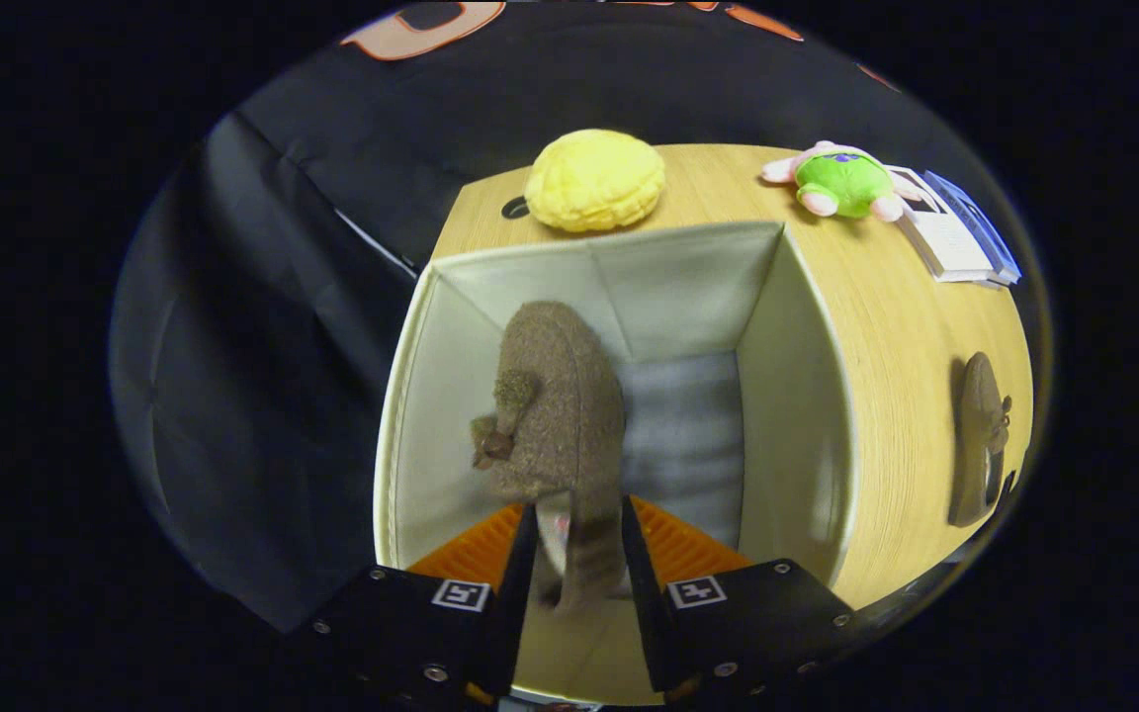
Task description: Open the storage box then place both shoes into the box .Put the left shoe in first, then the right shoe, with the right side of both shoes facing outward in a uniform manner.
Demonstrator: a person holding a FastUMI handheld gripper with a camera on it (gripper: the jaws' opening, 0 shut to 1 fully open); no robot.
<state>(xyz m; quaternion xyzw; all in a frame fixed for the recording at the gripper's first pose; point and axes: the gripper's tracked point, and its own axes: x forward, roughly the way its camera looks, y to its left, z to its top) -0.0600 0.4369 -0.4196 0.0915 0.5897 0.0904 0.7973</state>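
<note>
While hanging over the open box (807, 396), the tongs (575, 554) are pinching a brown shoe (555, 405) | second shoe (980, 440) is lying on the desk (906, 336).

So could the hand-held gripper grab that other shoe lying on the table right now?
Probably not yet. The hand-held gripper is shut on the brown shoe inside the open storage box. The second shoe lies in the open on the table, with nothing blocking it.

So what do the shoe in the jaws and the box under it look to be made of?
Shoe: fuzzy brown felt or wool-like fabric, matte, nubby surface, held between the gripper jaws. Box: probably fabric-covered board, cream, matte, with creased fold lines in its walls.
</note>
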